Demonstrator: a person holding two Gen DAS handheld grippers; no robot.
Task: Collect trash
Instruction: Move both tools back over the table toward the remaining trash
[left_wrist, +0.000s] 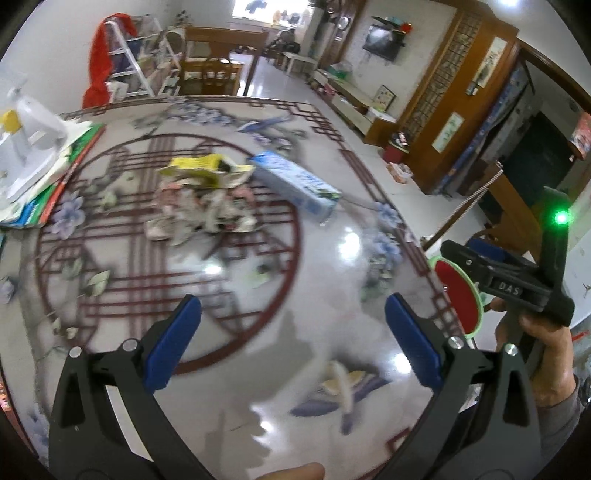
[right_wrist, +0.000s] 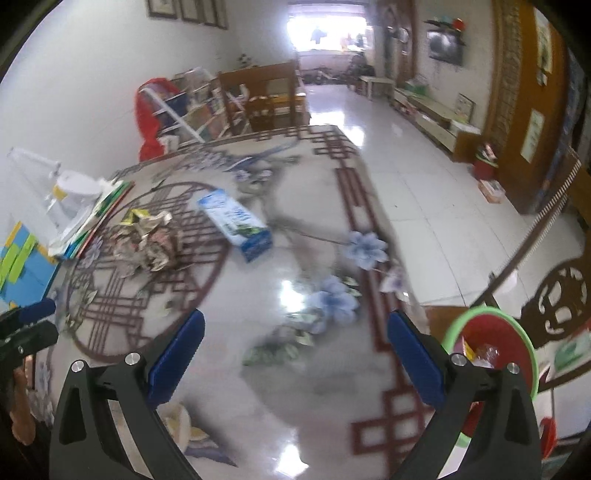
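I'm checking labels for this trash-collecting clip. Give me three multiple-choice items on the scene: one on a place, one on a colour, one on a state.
1. Where does the blue-and-white carton lie?
A. On the table, right of the crumpled paper pile
B. In the bin
C. On the floor

2. What colour is the rim of the red bin?
A. Yellow
B. Green
C. Black

3. How are the left gripper and right gripper?
A. Both open and empty
B. Both shut on paper
C. Left shut on the carton

Answers:
1 A, it rests on the patterned table beside the pile.
2 B, a light green ring edges the bin.
3 A, the blue pads stand wide apart with nothing between them.
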